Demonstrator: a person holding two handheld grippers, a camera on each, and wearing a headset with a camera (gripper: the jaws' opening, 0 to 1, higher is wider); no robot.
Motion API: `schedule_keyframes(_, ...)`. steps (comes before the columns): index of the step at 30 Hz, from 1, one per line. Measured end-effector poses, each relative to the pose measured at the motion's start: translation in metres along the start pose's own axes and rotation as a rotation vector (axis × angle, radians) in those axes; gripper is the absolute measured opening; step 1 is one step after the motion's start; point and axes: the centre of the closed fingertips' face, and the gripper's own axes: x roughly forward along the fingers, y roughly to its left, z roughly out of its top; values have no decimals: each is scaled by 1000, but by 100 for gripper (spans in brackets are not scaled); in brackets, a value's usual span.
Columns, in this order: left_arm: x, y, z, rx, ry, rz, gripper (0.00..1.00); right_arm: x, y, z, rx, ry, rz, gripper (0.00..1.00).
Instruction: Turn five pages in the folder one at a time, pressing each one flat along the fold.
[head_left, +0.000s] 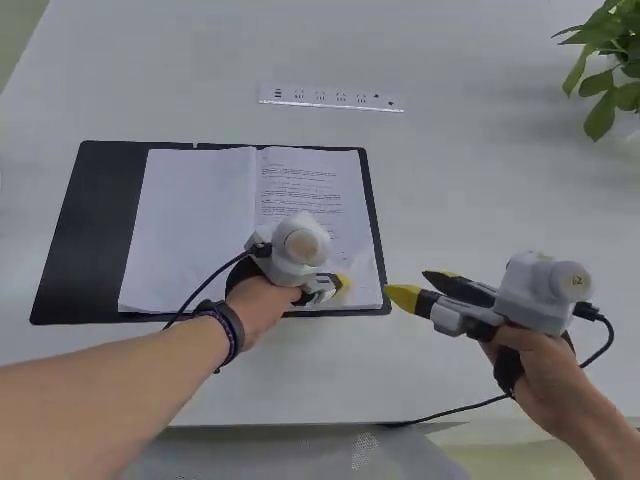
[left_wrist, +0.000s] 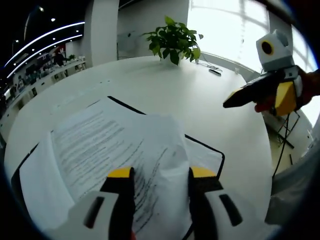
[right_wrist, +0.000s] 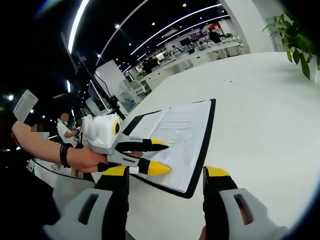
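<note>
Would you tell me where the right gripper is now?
In the head view the right gripper hovers above the table beside the folder, off its lower right corner, pointing at the left gripper.

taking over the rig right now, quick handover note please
Left gripper: open, jaws either side of the raised lower corner of the right-hand page.
Right gripper: open, empty, above the table right of the folder.
Folder lies open flat.
Done: turned-page count can't be told.
Left: turn this page, press it along the fold, continue to five.
</note>
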Motion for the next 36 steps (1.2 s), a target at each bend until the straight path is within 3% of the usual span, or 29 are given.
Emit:
schedule_keyframes(5,-1,1,0,-5,-1,1,39,20,3,6,33,7,26,54)
schedule_keyframes(9,-1,1,0,-10,-3,-3,39,37,6,3,24,51,46,54)
schedule_keyframes(21,-4,-1,-1,-16,0,-21,41,75,-1,5,101,89,85,49)
schedule_keyframes(26,-5,-5,-2,-28,-1,-42,46,78,5,8,101,89,114,37)
schedule_keyframes(36,-8,-17,-2,-31,8,-85,60,75,6,8,116,84,124,18)
